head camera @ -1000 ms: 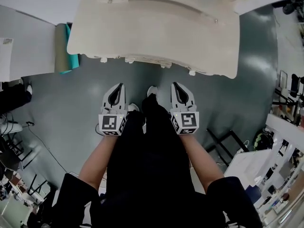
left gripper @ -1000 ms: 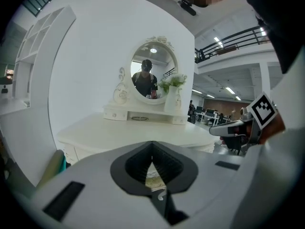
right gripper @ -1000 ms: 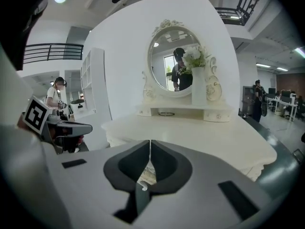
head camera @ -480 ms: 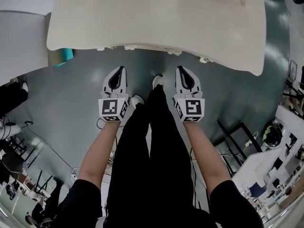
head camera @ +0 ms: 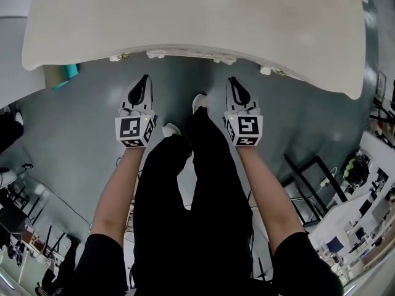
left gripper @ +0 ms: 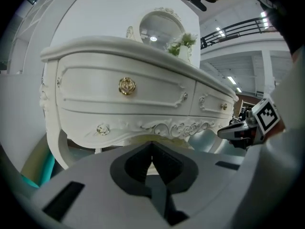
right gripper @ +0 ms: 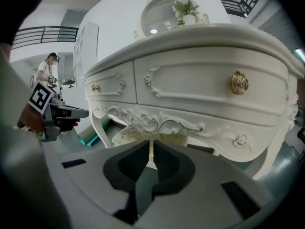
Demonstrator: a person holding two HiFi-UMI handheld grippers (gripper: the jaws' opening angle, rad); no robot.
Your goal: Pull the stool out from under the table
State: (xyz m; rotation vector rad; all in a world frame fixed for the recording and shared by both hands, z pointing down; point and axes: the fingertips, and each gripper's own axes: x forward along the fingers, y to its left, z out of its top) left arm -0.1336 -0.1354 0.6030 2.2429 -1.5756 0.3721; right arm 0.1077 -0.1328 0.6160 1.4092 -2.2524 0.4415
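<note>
Black trousers (head camera: 203,202); black sleeves (head camera: 99,261); white shoes (head camera: 170,129); left tongs (head camera: 145,78), right tongs (head camera: 231,79) white.

Dressing table (head camera: 185,23): cream, curved front, carved apron, gilt drawer knobs. On its top: oval mirror (left gripper: 159,27), flower vase (left gripper: 182,49). Floor (head camera: 80,128): glossy grey-green. It bears the table's legs, a pale cushioned stool (right gripper: 131,136) tucked beneath, and possibly a teal roll (head camera: 69,71) alongside.

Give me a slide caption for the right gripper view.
Shut right gripper faces ornate white table, stool tucked underneath.
</note>
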